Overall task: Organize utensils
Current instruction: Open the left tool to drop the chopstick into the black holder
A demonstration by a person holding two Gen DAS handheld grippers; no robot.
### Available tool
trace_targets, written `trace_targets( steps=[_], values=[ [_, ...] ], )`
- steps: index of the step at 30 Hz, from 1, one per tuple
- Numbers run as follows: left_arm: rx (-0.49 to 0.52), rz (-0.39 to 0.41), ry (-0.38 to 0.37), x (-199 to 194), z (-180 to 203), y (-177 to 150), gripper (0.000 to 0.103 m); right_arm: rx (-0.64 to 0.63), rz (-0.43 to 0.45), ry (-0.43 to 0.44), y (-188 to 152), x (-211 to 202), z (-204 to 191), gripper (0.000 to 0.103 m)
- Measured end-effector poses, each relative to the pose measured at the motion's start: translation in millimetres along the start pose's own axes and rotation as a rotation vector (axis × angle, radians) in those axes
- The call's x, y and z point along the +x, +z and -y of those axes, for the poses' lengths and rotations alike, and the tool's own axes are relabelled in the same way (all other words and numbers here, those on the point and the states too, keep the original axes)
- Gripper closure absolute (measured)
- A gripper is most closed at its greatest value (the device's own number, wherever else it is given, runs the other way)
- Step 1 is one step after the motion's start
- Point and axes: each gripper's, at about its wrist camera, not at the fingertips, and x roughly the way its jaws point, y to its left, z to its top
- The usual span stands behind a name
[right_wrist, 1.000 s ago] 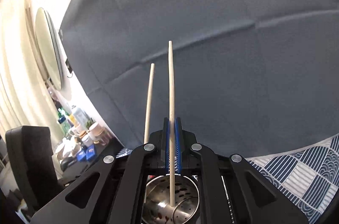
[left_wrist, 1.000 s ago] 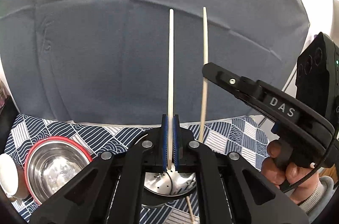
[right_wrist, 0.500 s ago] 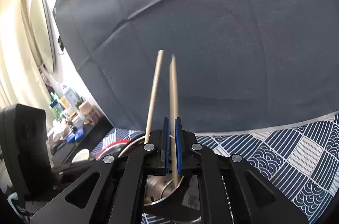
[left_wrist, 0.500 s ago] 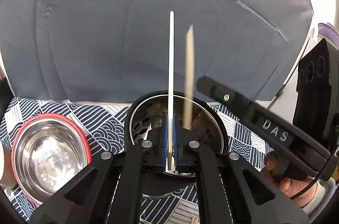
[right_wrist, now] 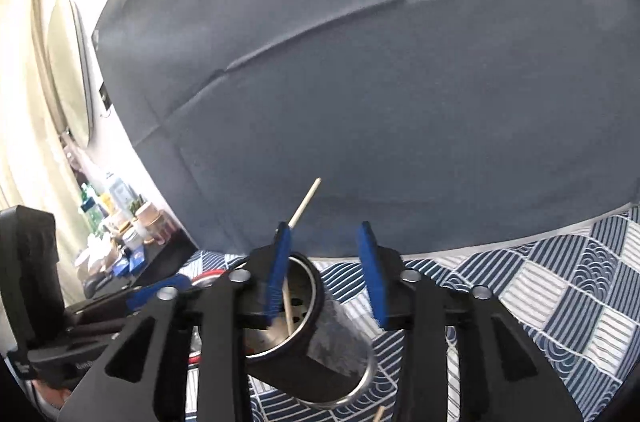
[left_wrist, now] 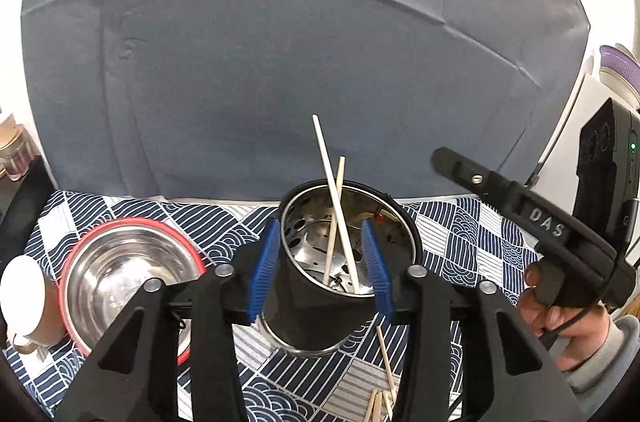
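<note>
While the wide grey fabric backdrop filled the far side beyond both tools, the blue-and-white patterned tablecloth spread beneath them, and on it, left of the left gripper, sat a steel bowl with a red rim. Directly ahead of that gripper stood the black-sleeved perforated steel utensil holder, framed by its blue pads, which were apart and touched nothing. The right gripper hovered just over the same holder with its jaws likewise parted and empty; a person's hand carried it at the left camera's right edge. A second earlier each tool had pinched one pale wooden chopstick upright above the holder; both sets of jaws had just been opening, nothing remained between them, and the two chopsticks now stood crossed inside the holder, leaning on its rim. That pair looked delivered, so this step of the tidying appeared finished. Smallest of all, several loose wooden chopsticks lay on the cloth below and just right of the left gripper, near the holder's base, and they would probably be the next things to collect.
</note>
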Motion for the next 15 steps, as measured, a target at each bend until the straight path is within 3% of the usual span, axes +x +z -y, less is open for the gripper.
trace_targets(
  steps=[3,4,11,15],
  values=[
    [-0.022,0.000,0.006,-10.9,-3.1,0.4,0.053,0.009,0.000,-0.014,2.3,-11.3,2.2,0.056],
    [-0.021,0.003,0.012,-14.1,-3.3,0.1,0.049,0.010,0.001,-0.024,2.7,-15.0,2.4,0.048],
    [-0.033,0.004,0.045,-35.5,-10.4,-0.9,0.023,-0.005,-0.017,-0.071,3.0,-32.6,5.6,0.023],
    [-0.045,-0.013,0.056,-41.0,-18.3,-5.3,0.012,0.008,-0.037,-0.088,1.0,-36.1,9.4,0.017]
  ],
)
